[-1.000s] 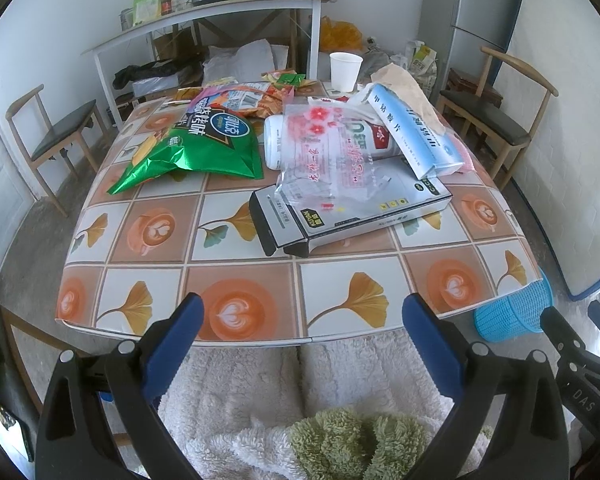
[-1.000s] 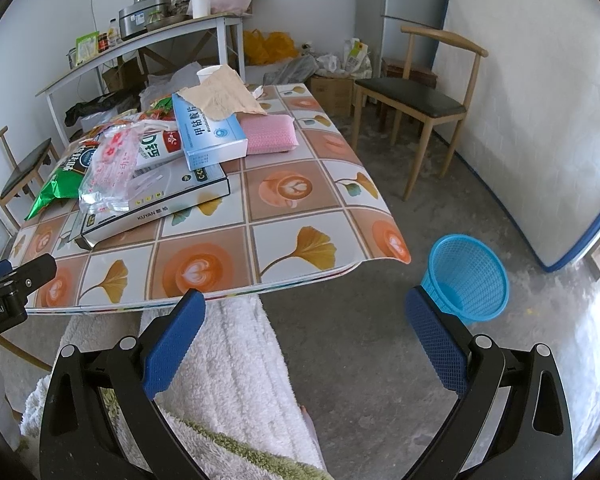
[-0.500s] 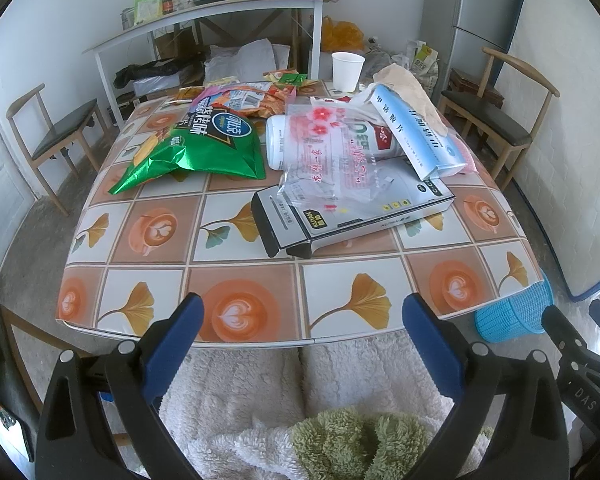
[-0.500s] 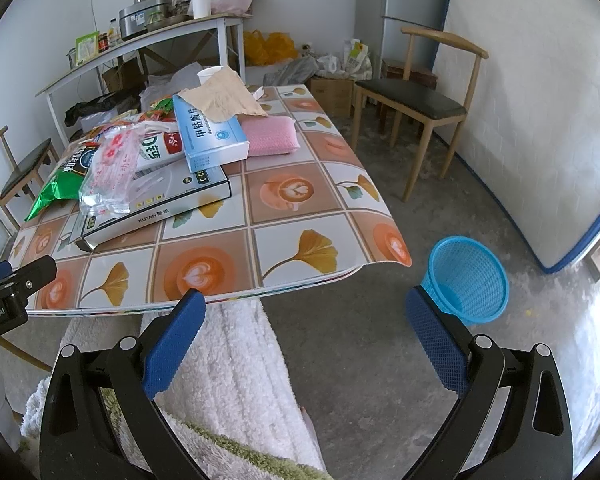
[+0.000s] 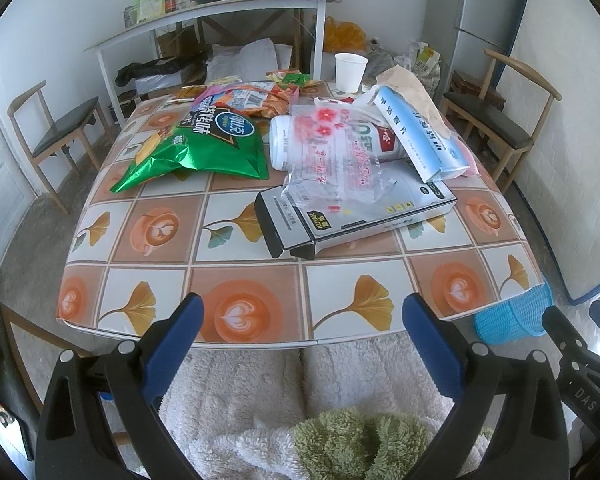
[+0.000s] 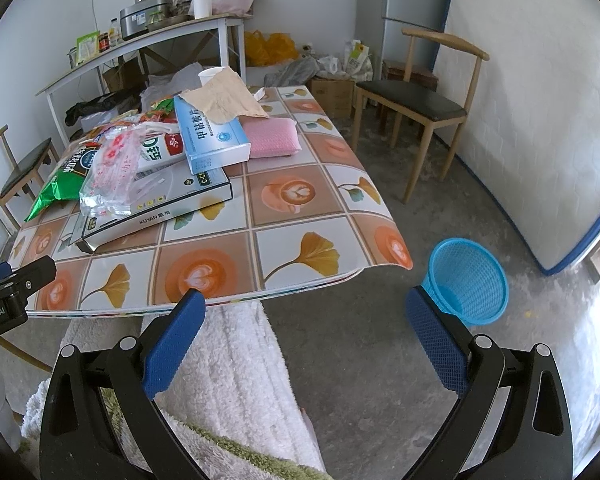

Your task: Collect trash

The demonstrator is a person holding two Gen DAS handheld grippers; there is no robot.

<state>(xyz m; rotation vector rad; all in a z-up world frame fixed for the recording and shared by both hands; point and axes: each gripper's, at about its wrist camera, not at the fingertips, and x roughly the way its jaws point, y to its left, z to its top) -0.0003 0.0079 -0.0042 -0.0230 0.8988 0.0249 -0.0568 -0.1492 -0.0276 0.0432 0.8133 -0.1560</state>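
Note:
Trash lies piled on the tiled table point(image 5: 236, 316): a green snack bag point(image 5: 204, 148), a clear flowered plastic bag point(image 5: 332, 160) on a flat black-and-white box point(image 5: 364, 212), a white bottle point(image 5: 280, 140), a light blue carton point(image 5: 416, 132) and a paper cup point(image 5: 350, 72). A blue basket point(image 6: 466, 282) stands on the floor right of the table. My left gripper point(image 5: 300, 344) is open and empty at the table's near edge. My right gripper point(image 6: 304, 340) is open and empty, below the table edge, left of the basket. The box point(image 6: 156, 204) and carton point(image 6: 210, 140) also show in the right wrist view.
A pink sponge point(image 6: 272, 140) and brown paper point(image 6: 224, 96) lie at the table's right side. Wooden chairs point(image 6: 416, 100) point(image 5: 56, 128) stand on both sides. A white shelf table point(image 5: 204, 12) stands behind. My lap in a white robe point(image 5: 284, 400) is under the grippers.
Both grippers have crept slightly toward the table. Nothing on the table has moved.

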